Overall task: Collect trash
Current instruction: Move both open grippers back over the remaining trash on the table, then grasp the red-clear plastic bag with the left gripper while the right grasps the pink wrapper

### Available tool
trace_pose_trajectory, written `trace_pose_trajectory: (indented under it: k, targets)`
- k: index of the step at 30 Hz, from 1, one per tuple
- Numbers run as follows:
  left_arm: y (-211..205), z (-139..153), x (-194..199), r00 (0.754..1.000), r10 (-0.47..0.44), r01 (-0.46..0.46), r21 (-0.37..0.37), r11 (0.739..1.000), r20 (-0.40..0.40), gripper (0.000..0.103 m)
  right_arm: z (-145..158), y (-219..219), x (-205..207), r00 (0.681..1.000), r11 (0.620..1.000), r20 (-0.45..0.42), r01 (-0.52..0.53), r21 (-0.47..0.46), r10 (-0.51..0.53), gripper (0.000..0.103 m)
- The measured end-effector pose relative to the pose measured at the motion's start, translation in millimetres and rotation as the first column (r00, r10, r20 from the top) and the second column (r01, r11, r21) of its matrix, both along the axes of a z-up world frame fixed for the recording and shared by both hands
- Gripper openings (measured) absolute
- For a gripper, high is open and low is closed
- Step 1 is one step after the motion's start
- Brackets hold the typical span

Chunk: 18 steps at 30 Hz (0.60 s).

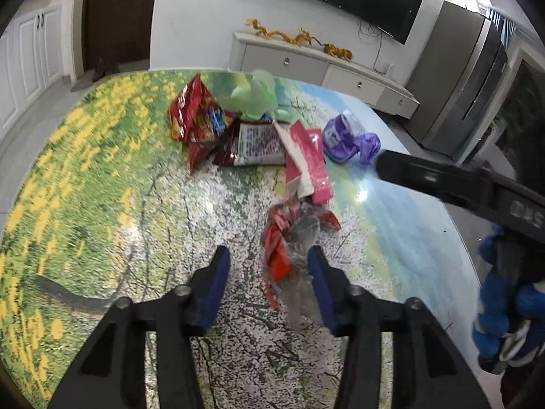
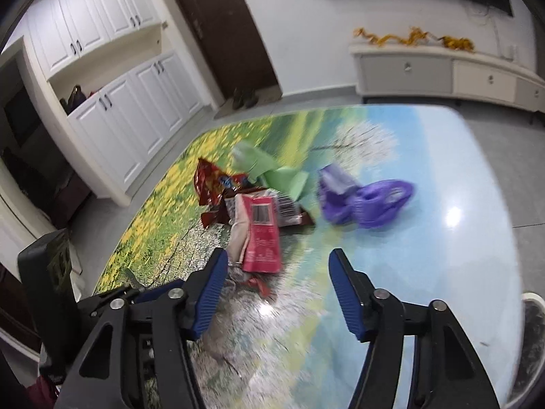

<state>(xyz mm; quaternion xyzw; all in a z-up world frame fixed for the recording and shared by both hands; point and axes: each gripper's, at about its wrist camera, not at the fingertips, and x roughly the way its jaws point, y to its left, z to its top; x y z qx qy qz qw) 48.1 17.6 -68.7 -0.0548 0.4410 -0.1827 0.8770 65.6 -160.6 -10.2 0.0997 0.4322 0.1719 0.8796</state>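
- The left tool (image 1: 267, 259) is hovering low over the desk (image 1: 102, 177), which is wearing a printed cover of yellow flowers, white blossom and blue sky.
- Its blue pads are standing apart, with a crumpled red-and-clear wrapper (image 1: 293, 238) sitting partly between them. It's lying against the right-hand pad; whether that pad is actually pressing it I can't tell, and the other pad is staying clear, so nothing is getting clamped.
- The right tool (image 2: 277, 264) is hanging over the blue end of the desk with its pads well apart and nothing between them.
- The trash is all lying in a loose heap near the middle of the desk: a pink carton (image 2: 260, 238) on its side closest to the right tool, a red snack bag (image 1: 190, 109) at the far left of the pile, a dark wrapper with a white label (image 1: 259, 145) between them, and a pale green bag (image 1: 255, 93) sticking up behind.
- A purple bag (image 2: 368, 201) is sitting a little apart from the heap, on the blue part of the cover.
- Both views are looking motion-blurred, so small print on the packs isn't readable.
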Motion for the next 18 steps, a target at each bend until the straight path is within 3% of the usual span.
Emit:
trace_pose_trajectory:
  k: [9,13,18]
  targets:
    - [8,-9,-4,1.000,-0.020,0.020,-0.054,0.998,-0.010,0.015,-36,32,34,0.993,0.999,-0.109,-0.041,0.021,0.043,0.045]
    - [14,-6,-9,1.000,0.001,-0.001,-0.049,0.999,0.006,0.013,-43,36,39,0.991,0.999,-0.129,-0.042,0.023,0.045,0.033]
    - [28,-2,-18,0.999,0.046,-0.045,-0.042,0.998,0.016,0.011,-36,41,28,0.992,0.997,-0.103,-0.069,0.021,0.071,0.032]
